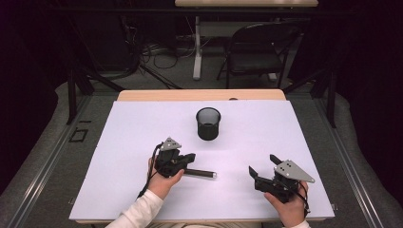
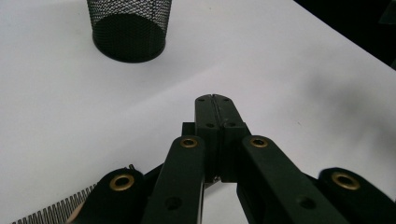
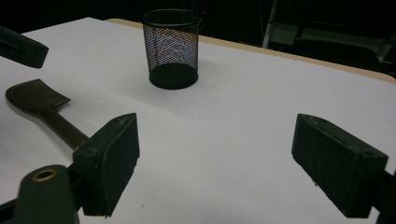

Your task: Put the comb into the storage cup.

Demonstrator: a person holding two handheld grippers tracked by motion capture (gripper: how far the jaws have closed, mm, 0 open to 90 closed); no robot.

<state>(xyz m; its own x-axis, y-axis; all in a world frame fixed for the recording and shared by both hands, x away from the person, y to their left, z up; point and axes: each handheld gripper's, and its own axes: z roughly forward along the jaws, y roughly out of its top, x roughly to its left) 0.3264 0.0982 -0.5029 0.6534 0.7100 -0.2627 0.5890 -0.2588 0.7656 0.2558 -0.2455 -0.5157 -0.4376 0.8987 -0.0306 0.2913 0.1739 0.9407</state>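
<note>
My left gripper [image 1: 191, 159] is over the white sheet [image 1: 138, 128], left of centre. In the left gripper view its pads meet with nothing visible between them [image 2: 215, 100]. A thin black rod with a silver tip [image 1: 199, 173] lies just below and to the right of that gripper, its near end hidden under the gripper; I cannot tell whether it is pinched. The right gripper view has the rod [image 3: 65, 128] at its left. A black mesh cup [image 1: 208, 123] [image 2: 128, 30] [image 3: 172, 46] stands upright farther back. My right gripper [image 1: 263, 165] [image 3: 215, 135] stands wide open, with nothing between its jaws, at the right front.
The sheet covers most of a wooden table [image 1: 199, 95], which shows as a strip along its far edge. Behind the table are a black chair [image 1: 259, 47], another table's white leg [image 1: 197, 52] and cables on the floor [image 1: 157, 52].
</note>
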